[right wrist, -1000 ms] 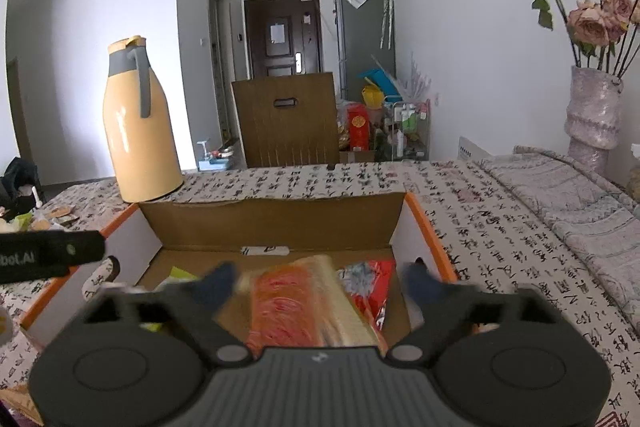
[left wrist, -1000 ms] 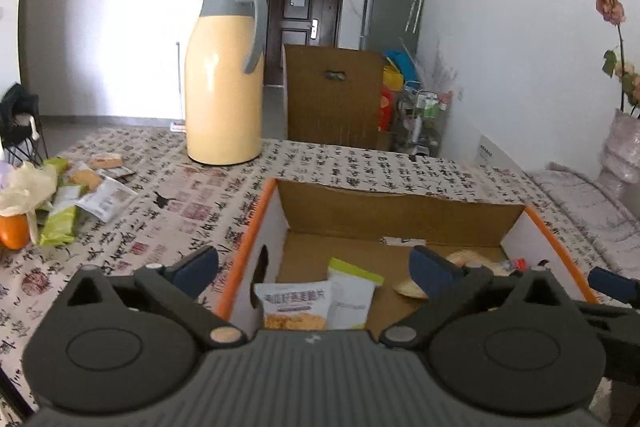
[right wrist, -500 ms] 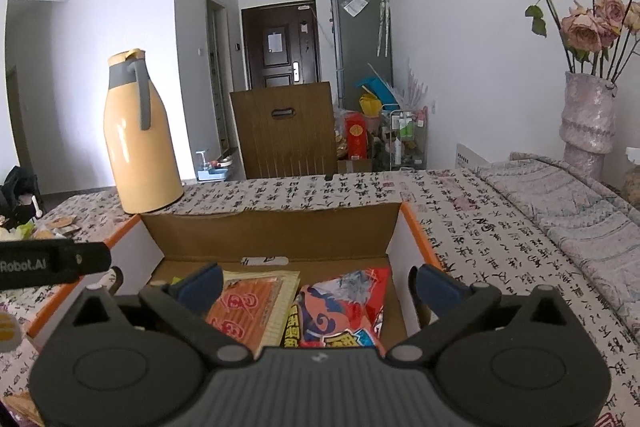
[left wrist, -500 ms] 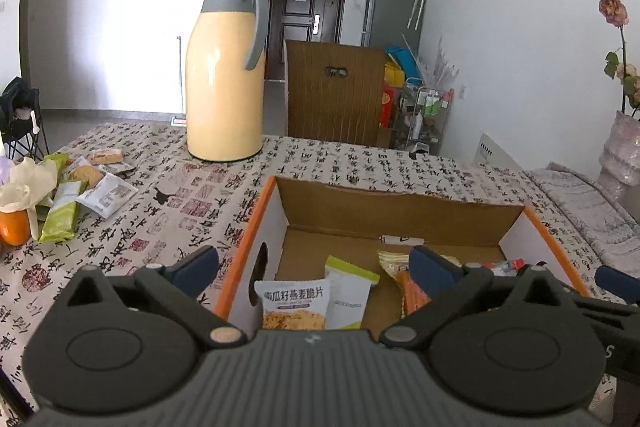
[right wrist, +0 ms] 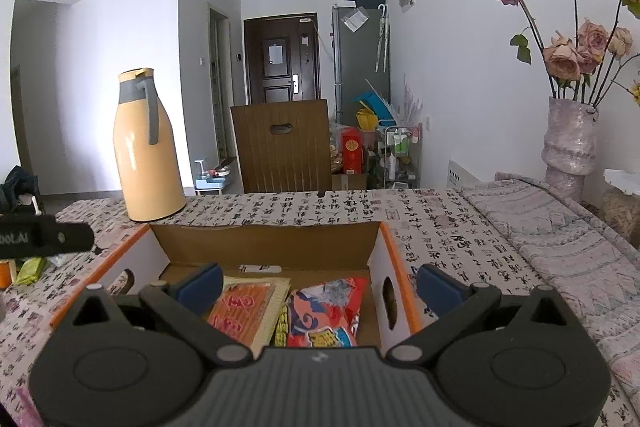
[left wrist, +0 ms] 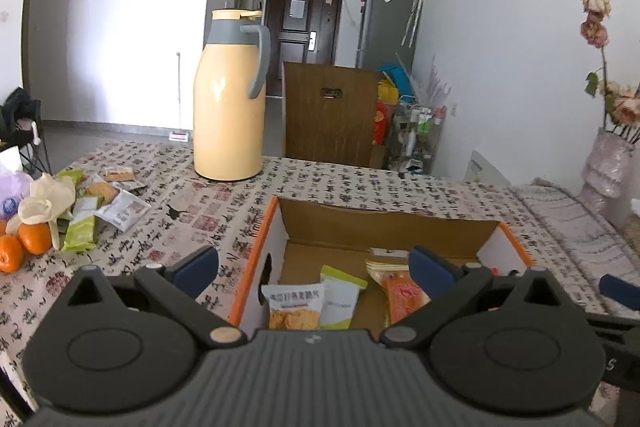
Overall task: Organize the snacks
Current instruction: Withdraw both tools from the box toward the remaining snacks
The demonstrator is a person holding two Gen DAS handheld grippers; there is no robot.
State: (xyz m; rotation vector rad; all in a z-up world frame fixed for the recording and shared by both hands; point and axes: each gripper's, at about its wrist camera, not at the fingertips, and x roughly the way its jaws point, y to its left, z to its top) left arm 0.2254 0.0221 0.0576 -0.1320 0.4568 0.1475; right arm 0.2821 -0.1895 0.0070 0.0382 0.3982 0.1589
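patterned tablecloth [left wrist: 340,183] carries a cardboard box [right wrist: 264,239] of snack packets [right wrist: 324,311]; left gripper [left wrist: 314,263] and right gripper [right wrist: 320,281] hover over the box, both spread apart, empty.

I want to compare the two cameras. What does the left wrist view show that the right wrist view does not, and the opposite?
Only the left wrist view shows the oranges and the white crisps packet inside the box. Only the right wrist view shows the red-blue snack bag and the whole flower vase. Both show the cardboard box, the yellow thermos, the orange packet and open, empty jaws.
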